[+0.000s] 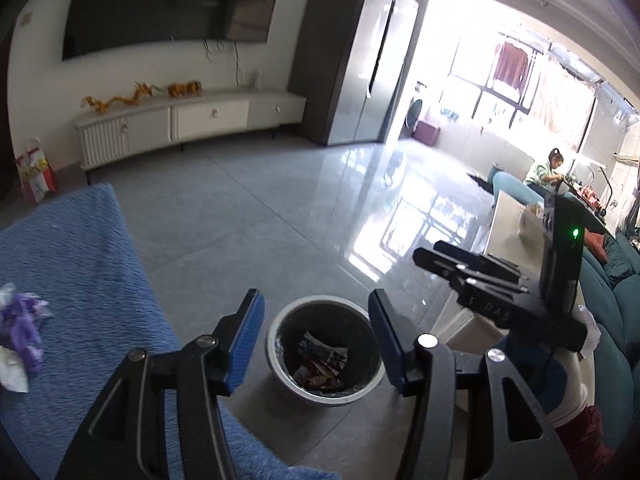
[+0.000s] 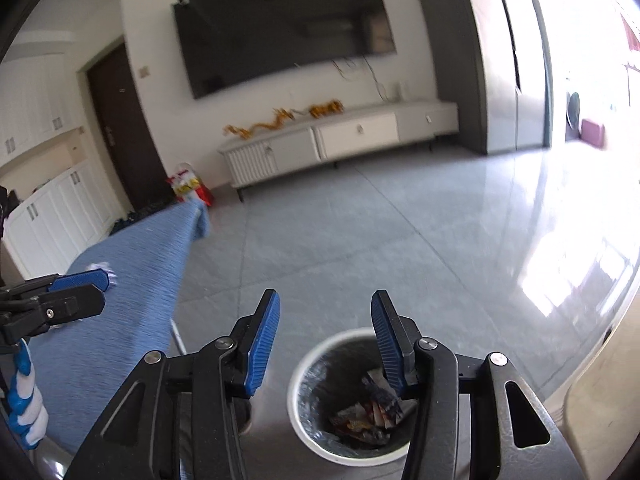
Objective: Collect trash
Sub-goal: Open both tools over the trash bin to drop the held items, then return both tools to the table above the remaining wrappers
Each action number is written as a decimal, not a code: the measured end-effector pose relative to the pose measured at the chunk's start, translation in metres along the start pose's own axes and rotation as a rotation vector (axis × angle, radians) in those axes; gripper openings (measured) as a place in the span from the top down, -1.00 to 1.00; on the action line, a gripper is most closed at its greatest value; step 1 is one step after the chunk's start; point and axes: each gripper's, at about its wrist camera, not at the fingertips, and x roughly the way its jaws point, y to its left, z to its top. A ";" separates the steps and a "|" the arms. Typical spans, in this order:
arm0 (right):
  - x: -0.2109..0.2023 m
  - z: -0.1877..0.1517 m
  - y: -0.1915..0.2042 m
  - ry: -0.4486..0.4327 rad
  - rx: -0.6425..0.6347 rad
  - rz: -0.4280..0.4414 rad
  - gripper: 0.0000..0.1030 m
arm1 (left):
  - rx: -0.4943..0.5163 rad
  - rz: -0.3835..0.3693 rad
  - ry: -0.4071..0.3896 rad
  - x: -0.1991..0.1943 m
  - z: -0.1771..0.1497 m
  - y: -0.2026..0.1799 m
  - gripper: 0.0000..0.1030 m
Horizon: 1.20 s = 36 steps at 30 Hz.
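A white-rimmed trash bin [image 1: 276,344] lined with a dark bag stands on the grey floor below both grippers, with crumpled wrappers [image 1: 322,364] lying inside it. My left gripper [image 1: 316,320] hangs above the bin, open, with nothing between its blue pads. My right gripper [image 2: 325,320] is also open and empty, over the bin [image 2: 298,396] and the wrappers [image 2: 370,412]. A purple and white crumpled piece of trash [image 1: 22,332] lies on the blue cloth [image 1: 80,264] at the left. The right gripper's body [image 1: 492,280] shows at the right of the left wrist view, and the left gripper [image 2: 80,284] at the left edge of the right wrist view.
The blue cloth [image 2: 132,264] covers a table left of the bin. A white TV cabinet [image 2: 340,140] stands against the far wall under a large screen. A teal sofa [image 1: 612,292] and a pale table [image 1: 508,216] are at the right. A person [image 1: 546,170] sits far back.
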 end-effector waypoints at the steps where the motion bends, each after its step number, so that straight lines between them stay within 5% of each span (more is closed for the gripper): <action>1: -0.009 0.006 0.008 -0.020 -0.017 0.008 0.07 | 0.006 0.011 -0.023 -0.012 -0.002 0.001 -0.01; 11: -0.088 0.051 0.113 -0.212 -0.148 0.188 -0.07 | 0.021 0.206 -0.229 -0.159 -0.034 0.024 -0.01; 19: -0.086 0.052 0.172 -0.210 -0.222 0.308 -0.09 | -0.093 0.390 -0.324 -0.243 -0.062 0.093 -0.27; 30: -0.024 0.034 0.201 -0.071 -0.273 0.355 -0.09 | -0.269 0.611 -0.173 -0.256 -0.123 0.236 -0.28; 36: 0.027 0.029 0.220 0.025 -0.276 0.373 -0.09 | -0.344 0.605 -0.069 -0.221 -0.132 0.298 -0.28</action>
